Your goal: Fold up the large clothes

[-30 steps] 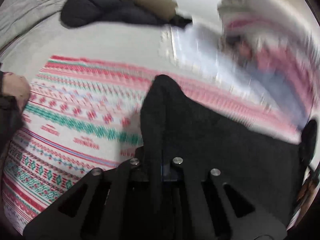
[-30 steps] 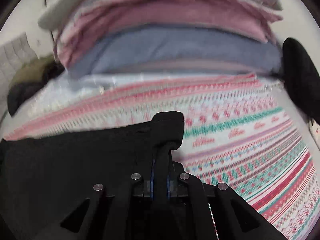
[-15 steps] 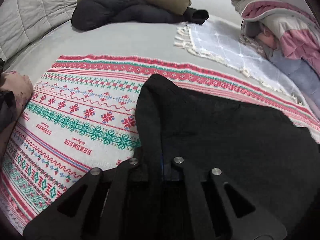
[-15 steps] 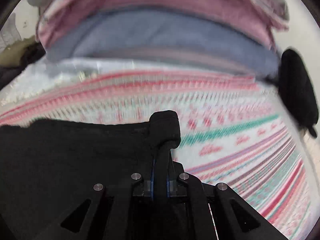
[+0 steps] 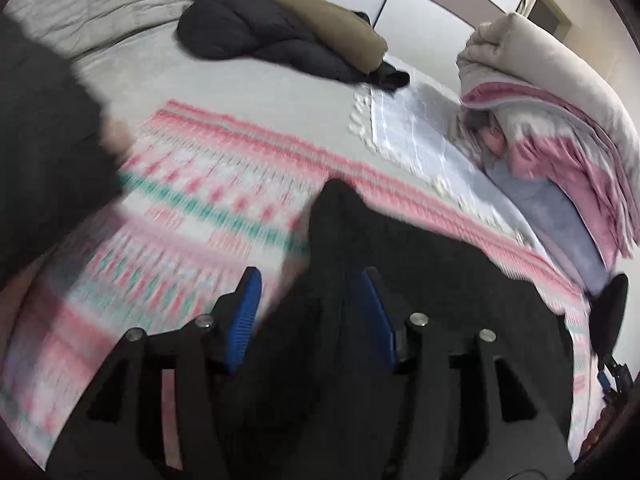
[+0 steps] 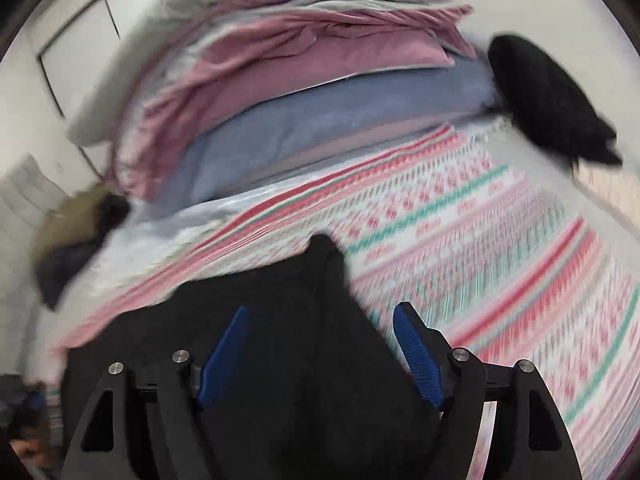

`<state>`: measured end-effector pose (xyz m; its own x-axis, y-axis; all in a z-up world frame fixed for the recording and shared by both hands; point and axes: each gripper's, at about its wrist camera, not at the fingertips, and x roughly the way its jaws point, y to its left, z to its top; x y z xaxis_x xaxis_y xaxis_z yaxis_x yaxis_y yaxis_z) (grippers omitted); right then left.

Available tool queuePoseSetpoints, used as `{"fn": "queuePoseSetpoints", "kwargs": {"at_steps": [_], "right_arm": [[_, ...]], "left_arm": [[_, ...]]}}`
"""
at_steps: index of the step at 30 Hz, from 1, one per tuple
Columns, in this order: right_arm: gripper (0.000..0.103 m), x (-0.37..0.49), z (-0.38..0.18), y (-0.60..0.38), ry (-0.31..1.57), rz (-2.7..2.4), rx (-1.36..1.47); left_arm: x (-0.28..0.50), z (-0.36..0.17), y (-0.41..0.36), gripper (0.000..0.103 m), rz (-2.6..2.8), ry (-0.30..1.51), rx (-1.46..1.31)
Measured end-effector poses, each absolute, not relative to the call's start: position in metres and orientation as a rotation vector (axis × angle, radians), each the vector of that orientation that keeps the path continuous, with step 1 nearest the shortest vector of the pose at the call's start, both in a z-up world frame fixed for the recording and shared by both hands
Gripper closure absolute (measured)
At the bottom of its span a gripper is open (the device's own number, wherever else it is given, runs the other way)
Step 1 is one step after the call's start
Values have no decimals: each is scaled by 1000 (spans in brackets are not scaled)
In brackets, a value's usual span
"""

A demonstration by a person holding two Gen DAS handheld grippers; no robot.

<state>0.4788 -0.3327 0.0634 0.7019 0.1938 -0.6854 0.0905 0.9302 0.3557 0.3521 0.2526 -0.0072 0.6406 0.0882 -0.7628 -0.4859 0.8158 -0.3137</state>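
Between the blue pads at the bottom of the left wrist view, the left gripper (image 5: 312, 320) is opening its jaws, and the black garment (image 5: 420, 300) sits loose in the gap, no pad visibly pressing it. Same story bottom centre of the right wrist view: the right gripper (image 6: 320, 348) is spreading wide, with a corner of the black garment (image 6: 280, 320) lying free between its fingers. So both corners are being let go. That reads as one fold laid down, the dark cloth spread across the lower part of each frame on the patterned blanket (image 5: 208, 200). Is it finished? Can't tell; how many layers it has is hidden under the grippers. Farther out, upper centre, a dark and tan jacket (image 5: 288, 36) lies unfolded, probably still to do. Upper right, a pile of bedding (image 5: 560, 140).
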Motion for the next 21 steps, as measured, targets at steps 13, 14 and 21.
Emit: {"fn": "queuePoseSetpoints", "kwargs": {"at_steps": [13, 14, 21], "right_arm": [[29, 304, 23, -323, 824, 248, 442], [34, 303, 13, -321, 825, 238, 409], [42, 310, -2, -326, 827, 71, 249]], "left_arm": [[205, -49, 206, 50, 429, 842, -653], [201, -49, 204, 50, 450, 828, -624], [213, -62, 184, 50, 542, 871, -417]]}}
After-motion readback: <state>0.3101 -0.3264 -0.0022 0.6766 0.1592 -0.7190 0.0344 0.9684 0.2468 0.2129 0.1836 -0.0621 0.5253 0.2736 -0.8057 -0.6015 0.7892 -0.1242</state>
